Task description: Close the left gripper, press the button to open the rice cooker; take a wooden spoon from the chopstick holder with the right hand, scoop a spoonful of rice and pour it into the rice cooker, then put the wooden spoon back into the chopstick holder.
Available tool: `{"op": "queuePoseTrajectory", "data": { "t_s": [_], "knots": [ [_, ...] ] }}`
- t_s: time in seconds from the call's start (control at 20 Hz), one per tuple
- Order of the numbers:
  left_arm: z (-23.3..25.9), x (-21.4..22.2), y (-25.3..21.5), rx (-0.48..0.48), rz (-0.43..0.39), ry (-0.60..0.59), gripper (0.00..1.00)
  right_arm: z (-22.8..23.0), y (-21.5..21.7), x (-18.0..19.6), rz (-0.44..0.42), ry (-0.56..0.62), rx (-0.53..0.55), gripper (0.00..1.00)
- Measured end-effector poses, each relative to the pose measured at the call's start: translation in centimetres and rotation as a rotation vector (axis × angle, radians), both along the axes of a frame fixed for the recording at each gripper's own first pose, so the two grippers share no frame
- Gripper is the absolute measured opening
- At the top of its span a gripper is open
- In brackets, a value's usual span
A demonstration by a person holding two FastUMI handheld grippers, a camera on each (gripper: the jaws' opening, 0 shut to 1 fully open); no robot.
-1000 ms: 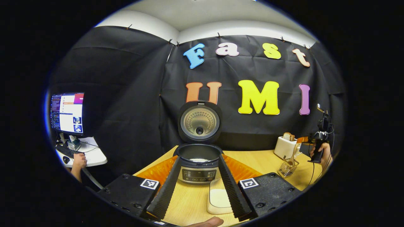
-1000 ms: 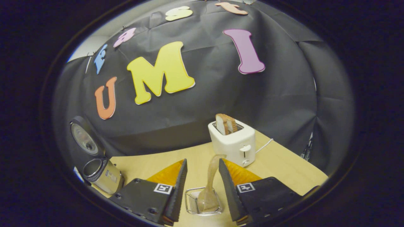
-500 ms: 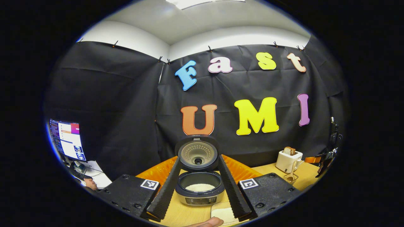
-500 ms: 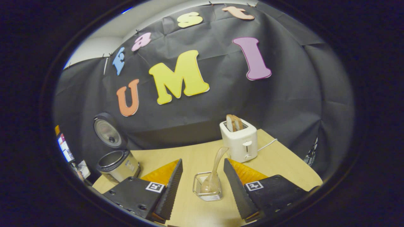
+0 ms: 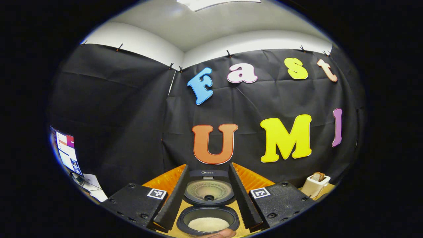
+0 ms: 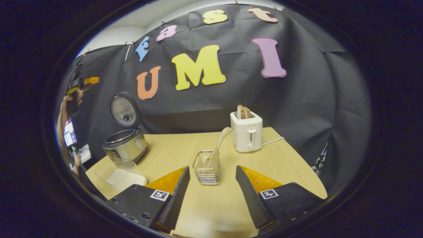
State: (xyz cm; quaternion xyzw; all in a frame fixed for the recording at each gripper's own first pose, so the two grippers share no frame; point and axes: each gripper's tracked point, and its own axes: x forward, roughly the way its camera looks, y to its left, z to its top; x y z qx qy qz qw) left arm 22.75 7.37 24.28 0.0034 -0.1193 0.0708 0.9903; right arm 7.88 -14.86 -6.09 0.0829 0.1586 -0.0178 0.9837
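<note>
while your right gripper (image 6: 209,195) is spread w/ the pale wooden spoon (image 6: 216,148) in the wire chopstick holder (image 6: 207,167), your left gripper (image 5: 207,195) is spread above the open silver rice cooker (image 5: 207,218).

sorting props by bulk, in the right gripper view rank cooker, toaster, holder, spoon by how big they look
1. cooker, lid up
2. toaster
3. holder, nearer the camera, so toaster versus holder is unsure
4. spoon
</note>
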Motion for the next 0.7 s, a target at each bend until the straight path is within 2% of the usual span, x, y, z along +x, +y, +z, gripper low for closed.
{"op": "queuePoseTrajectory", "data": {
  "t_s": [0.05,0.25,0.3,0.35,0.55,0.6,0.7],
  "knots": [
    [0.0,2.5,0.3,0.011,0.013,0.008,0.77,0.2,0.1,-0.2,0.013,-0.013,-0.004,0.84],
    [-1.1,10.1,1.4,0.018,0.04,0.033,0.77,1.2,0.4,-0.7,0.057,-0.069,-0.013,0.88],
    [-0.8,11.9,1.7,0.01,0.039,0.016,0.77,1.4,0.1,-0.7,0.054,-0.088,-0.041,0.83],
    [-0.5,12.8,1.6,0.014,0.032,-0.004,0.77,1.7,-0.2,-0.7,0.045,-0.112,-0.061,0.89],
    [0.3,16.1,2.5,0.025,0.041,-0.052,0.77,4.5,-1.2,-1.0,-0.017,-0.281,-0.166,0.9],
    [0.3,16.8,2.7,0.004,0.034,-0.058,0.77,4.9,-1.0,-1.3,-0.02,-0.316,-0.209,0.87],
    [0.2,18.1,3.4,-0.031,0.036,-0.073,0.77,4.8,0.6,-1.8,0.011,-0.36,-0.285,0.94]
  ]
}}
